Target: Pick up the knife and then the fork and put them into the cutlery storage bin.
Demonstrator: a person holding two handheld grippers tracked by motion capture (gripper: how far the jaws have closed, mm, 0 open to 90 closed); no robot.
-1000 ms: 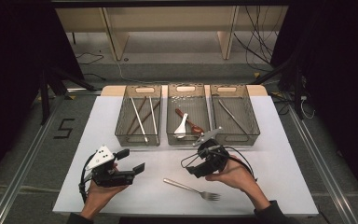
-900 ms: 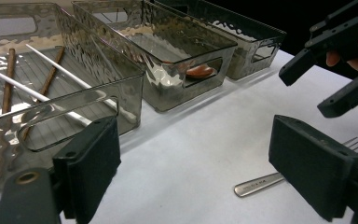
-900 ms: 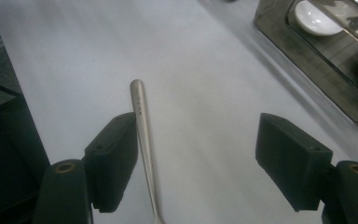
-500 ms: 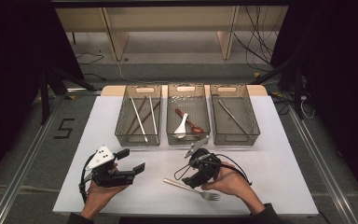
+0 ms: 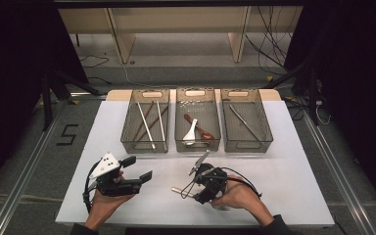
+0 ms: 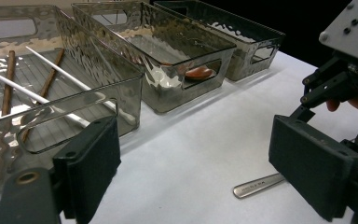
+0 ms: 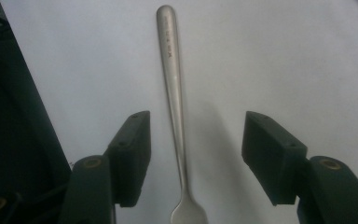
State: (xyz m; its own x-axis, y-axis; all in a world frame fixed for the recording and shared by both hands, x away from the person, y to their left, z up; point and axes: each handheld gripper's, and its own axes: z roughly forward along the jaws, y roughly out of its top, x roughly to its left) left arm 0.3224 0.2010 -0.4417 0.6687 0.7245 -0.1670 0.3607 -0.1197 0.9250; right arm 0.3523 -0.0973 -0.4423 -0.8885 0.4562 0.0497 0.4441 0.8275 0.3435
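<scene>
1. Since a second ago, the right gripper (image 5: 192,192) has come from in front of the middle bin down and toward the person, onto the plain silver metal fork (image 7: 175,107) lying on the white table (image 5: 284,161); its jaws have just been closing, and the fork's handle now lies between them
2. Seen in the right gripper view, those jaws stand partly open on either side of the handle, the pads not touching it, the left pad nearer to it than the right; the fork lies flat, its handle end pointing away from the gripper
3. Near the front edge at the person's left, the left gripper (image 5: 139,169) has kept its place; its jaws are wide open with nothing between them, as the left gripper view shows
4. Farther back, three clear smoky plastic bins stand side by side: the left bin (image 5: 126,128) holds white and brown chopsticks (image 5: 151,122), the middle bin (image 5: 178,122) a white spoon (image 5: 190,133) and a brown-red spoon (image 5: 200,129), the right bin (image 5: 267,128) a thin silver utensil (image 5: 242,121) too small to identify
5. Beyond the table, pale wooden shelving (image 5: 176,22) stands on a grey floor
</scene>
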